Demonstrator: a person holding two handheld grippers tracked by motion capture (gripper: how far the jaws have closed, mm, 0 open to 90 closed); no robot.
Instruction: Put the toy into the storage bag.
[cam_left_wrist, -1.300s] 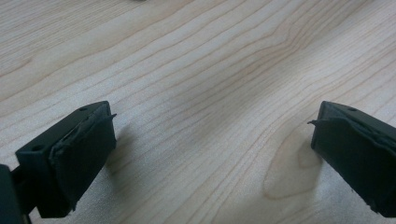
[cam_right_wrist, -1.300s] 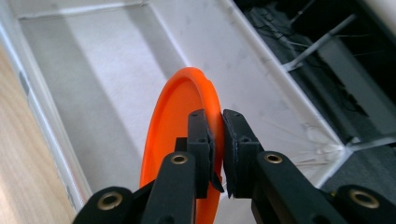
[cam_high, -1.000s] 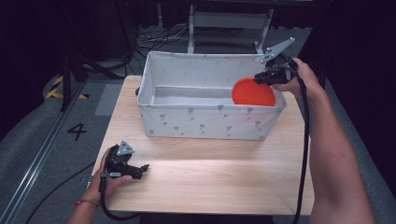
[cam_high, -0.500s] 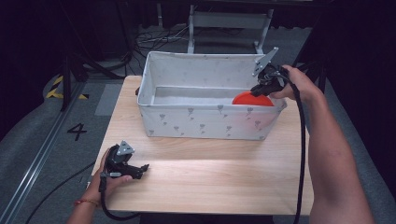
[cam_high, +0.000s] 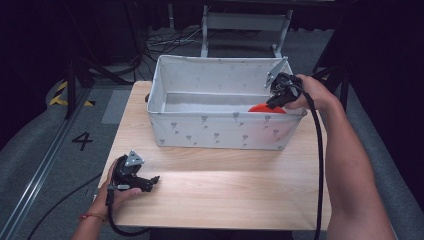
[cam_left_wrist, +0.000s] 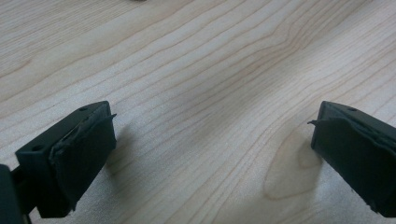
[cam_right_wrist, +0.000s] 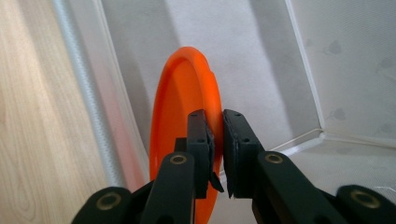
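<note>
We see the right gripper (cam_right_wrist: 215, 140) clamped on the orange plate's (cam_right_wrist: 180, 116) rim, inside the fabric bin (cam_high: 220, 131) at its three o'clock end; the left gripper (cam_high: 134, 175) rests released on the table (cam_high: 225, 190) at seven o'clock.

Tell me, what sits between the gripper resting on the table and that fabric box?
Nothing: in the high view, bare wooden table runs from the left gripper to the box. The left gripper view shows plain wood between its open jaws.

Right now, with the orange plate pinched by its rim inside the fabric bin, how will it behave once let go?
The orange plate looks stiff: it keeps its shape though the right gripper clamps only its rim. Standing on edge near the bin wall, it will probably tip flat or lean. It seems thin and light, likely smooth plastic, so possibly slippery.
</note>
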